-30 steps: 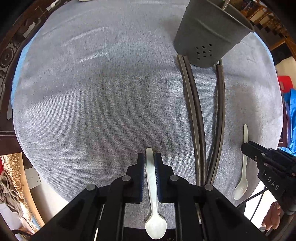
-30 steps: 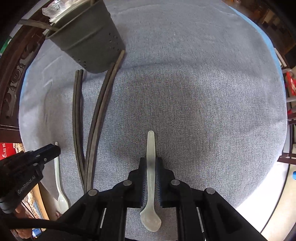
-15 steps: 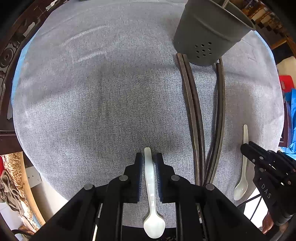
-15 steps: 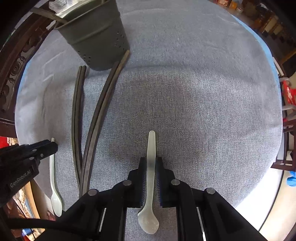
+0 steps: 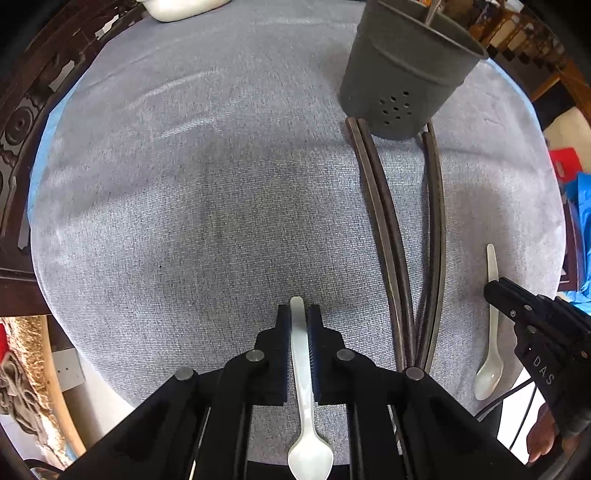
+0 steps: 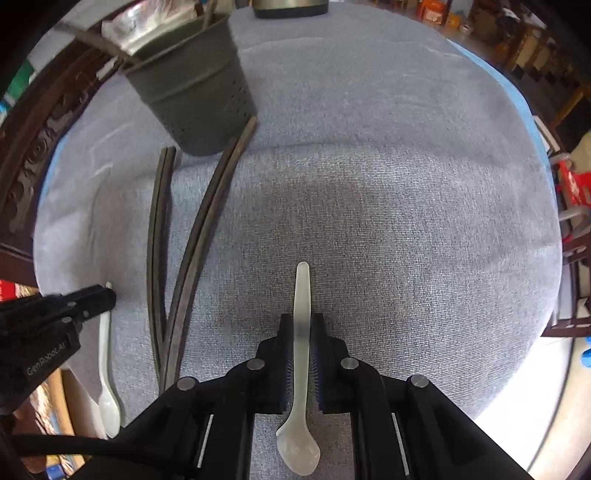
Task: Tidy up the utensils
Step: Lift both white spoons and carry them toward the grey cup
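My left gripper (image 5: 299, 314) is shut on a white plastic spoon (image 5: 304, 398), handle forward, bowl toward the camera. My right gripper (image 6: 302, 321) is shut on a second white plastic spoon (image 6: 301, 369), held the same way. Both are above the grey cloth. Each view shows the other gripper with its spoon: the right gripper (image 5: 493, 290) in the left wrist view, the left gripper (image 6: 107, 295) in the right wrist view. A dark grey perforated utensil holder (image 5: 402, 77) stands at the far side, also seen in the right wrist view (image 6: 195, 96). Two pairs of dark chopsticks (image 5: 388, 236) lie between the grippers.
The round table wears a grey cloth (image 5: 184, 206) with a dark carved wooden rim (image 5: 18, 122). A white dish (image 5: 177, 7) sits at the far edge. A metal container base (image 6: 290, 7) stands at the far edge in the right wrist view.
Both grippers have risen and tilted slightly, each still holding its spoon. The utensil holder looks a little nearer in both views.
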